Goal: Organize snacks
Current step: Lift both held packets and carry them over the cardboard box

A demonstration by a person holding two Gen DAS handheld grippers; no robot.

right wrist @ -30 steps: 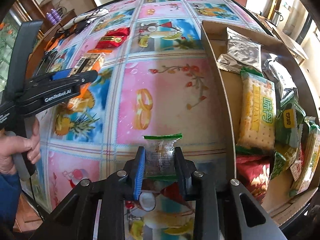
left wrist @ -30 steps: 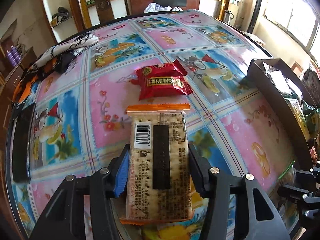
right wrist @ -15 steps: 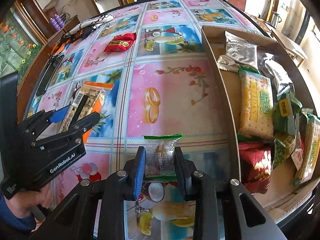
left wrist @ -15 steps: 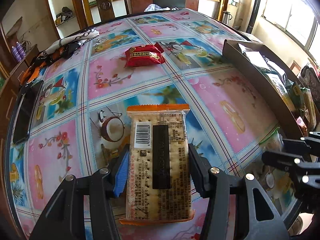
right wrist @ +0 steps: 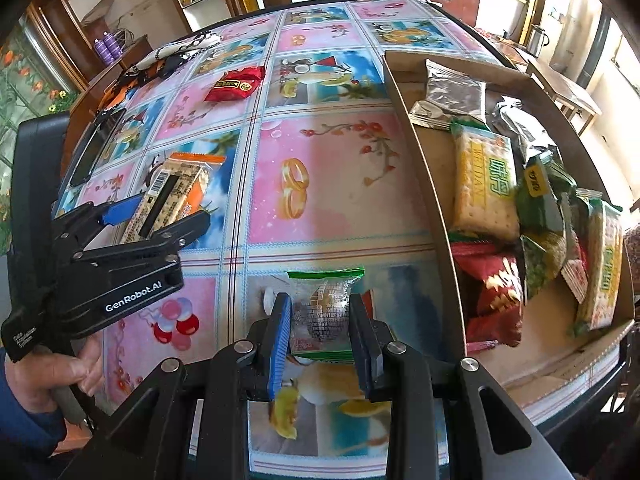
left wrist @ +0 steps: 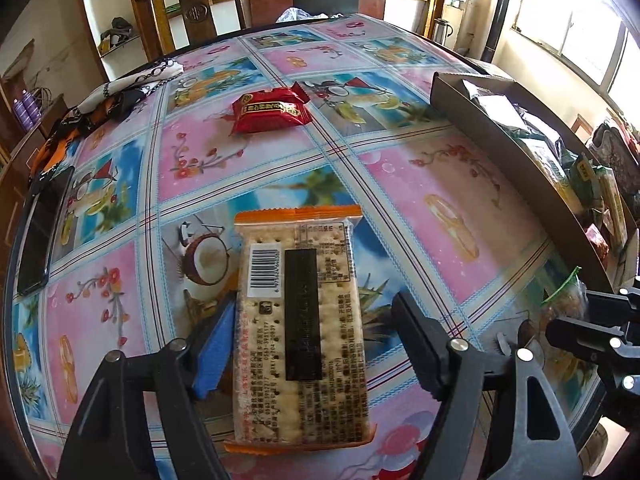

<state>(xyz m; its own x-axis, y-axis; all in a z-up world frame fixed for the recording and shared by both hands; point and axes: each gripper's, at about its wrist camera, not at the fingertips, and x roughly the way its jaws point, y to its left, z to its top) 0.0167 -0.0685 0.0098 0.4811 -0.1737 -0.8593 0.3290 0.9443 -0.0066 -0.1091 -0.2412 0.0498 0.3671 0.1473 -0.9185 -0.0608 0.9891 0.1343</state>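
Since a second ago the left tongs (left wrist: 312, 344) have just been opening, and now both pads stand clear of the flat cracker pack (left wrist: 300, 332) between them. That pack has crinkly orange ends and a barcode, and its tiny print is too small to read. It seems to lie on the shiny, picture-covered counter (left wrist: 460, 184). Right tongs (right wrist: 320, 324) are nearly closed and squeeze a small clear packet (right wrist: 324, 308) with green ends. To the right, a brown cardboard box (right wrist: 420, 152) holds piled snack bags; some hide others. Far off lies a puffy red packet (left wrist: 272, 112).
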